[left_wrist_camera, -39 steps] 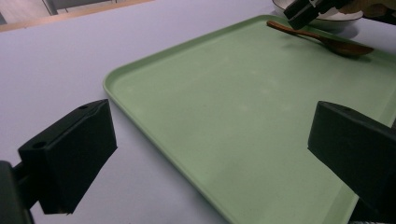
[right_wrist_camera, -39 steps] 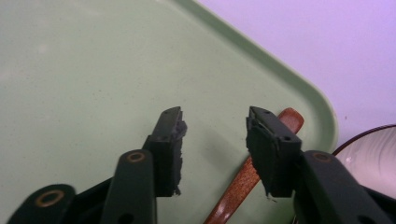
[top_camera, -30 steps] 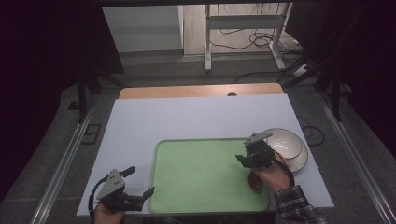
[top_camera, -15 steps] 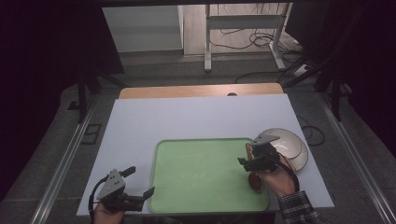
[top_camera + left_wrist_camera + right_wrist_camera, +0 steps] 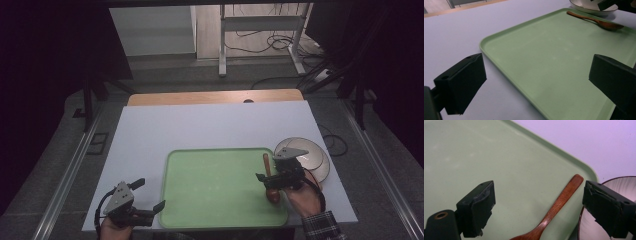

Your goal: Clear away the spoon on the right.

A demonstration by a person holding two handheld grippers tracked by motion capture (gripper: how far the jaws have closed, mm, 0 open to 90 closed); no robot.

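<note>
A brown wooden spoon (image 5: 270, 181) lies flat along the right side of the green tray (image 5: 215, 182), its handle pointing away from me. My right gripper (image 5: 267, 172) hovers just over it. Its jaws have just been opening and now stand open, with the spoon (image 5: 559, 205) on the tray (image 5: 499, 157) between them and neither pad touching it. My left gripper (image 5: 148, 195) rests at the tray's front left corner, open and holding nothing. From the left gripper (image 5: 539, 80) I look across the tray (image 5: 544, 50) to the spoon (image 5: 596, 21).
A white bowl (image 5: 312, 155) with a dark rim stands on the white table cover (image 5: 210, 125), just right of the tray and close to my right hand. The bowl (image 5: 624, 187) is beside the right jaw. A wooden strip (image 5: 215, 96) runs along the table's far edge.
My right gripper has drifted slightly right and toward me while its jaws spread apart. The spoon now lies free on the tray. The left gripper has stayed put.
</note>
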